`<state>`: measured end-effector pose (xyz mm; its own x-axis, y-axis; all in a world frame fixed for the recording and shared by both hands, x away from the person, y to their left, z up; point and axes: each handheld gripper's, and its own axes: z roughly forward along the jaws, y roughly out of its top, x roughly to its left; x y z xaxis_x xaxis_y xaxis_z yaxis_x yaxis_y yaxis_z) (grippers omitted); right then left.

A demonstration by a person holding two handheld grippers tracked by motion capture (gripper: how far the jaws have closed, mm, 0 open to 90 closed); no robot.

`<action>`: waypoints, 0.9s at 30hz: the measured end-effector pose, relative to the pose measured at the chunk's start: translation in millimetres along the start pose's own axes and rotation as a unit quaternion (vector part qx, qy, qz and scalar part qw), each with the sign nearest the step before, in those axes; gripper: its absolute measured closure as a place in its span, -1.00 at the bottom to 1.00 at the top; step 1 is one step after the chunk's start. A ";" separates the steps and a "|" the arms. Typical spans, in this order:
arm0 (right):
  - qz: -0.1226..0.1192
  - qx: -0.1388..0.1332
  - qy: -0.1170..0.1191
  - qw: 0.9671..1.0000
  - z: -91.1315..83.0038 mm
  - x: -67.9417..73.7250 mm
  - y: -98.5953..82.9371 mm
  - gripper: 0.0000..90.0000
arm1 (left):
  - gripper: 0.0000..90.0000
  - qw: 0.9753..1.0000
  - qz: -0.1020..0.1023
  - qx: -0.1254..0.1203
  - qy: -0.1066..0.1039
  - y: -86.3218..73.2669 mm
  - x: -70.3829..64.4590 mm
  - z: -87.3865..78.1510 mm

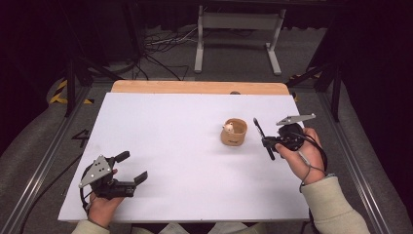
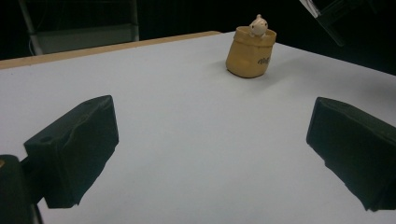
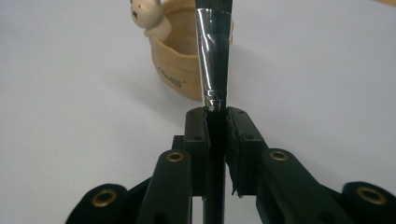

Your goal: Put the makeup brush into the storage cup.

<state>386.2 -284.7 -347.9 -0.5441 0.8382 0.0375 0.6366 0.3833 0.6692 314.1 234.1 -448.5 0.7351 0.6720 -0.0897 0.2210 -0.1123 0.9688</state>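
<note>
A small tan pot (image 1: 234,132) with a pale animal figure on its rim stands right of the table's middle; it appears far off as the pot (image 2: 250,52) in the left gripper view and close as the pot (image 3: 180,60) in the right gripper view. My right gripper (image 1: 269,142) is shut on a black brush (image 1: 263,138) with a silver ferrule (image 3: 213,51), just right of the pot; the brush tip points away over the pot's rim. My left gripper (image 1: 132,167) rests near the table's front left, jaws wide apart, nothing between them.
The white table top (image 1: 170,136) has a wooden strip (image 1: 195,87) along its far edge. Beyond it stand a white metal frame (image 1: 238,34) and floor cables (image 1: 160,44). Metal rails run down both sides of the table.
</note>
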 end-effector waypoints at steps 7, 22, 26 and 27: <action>0.007 -0.055 -0.007 0.998 -2.5 0.8 -3.1 0.78 | -0.95 1.000 0.003 0.001 -0.002 -0.1 0.1 1.0; -0.007 -0.168 -0.015 0.986 -2.4 13.8 -1.7 0.78 | -0.96 1.000 0.005 0.002 -0.005 0.1 -0.6 1.0; -0.004 -0.183 -0.027 0.983 -0.8 16.3 -0.5 0.78 | -0.96 1.000 0.003 0.002 -0.006 -0.1 -1.2 1.6; -0.004 -0.188 -0.028 0.982 -0.2 16.8 0.0 0.78 | -0.96 1.000 0.003 0.002 -0.006 -0.1 -1.2 1.6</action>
<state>376.9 -270.7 -347.2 -0.5108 0.8597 -0.0015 0.3811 0.2279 0.8960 314.1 232.1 -448.9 0.7441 0.6626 -0.0858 0.2185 -0.1201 0.9684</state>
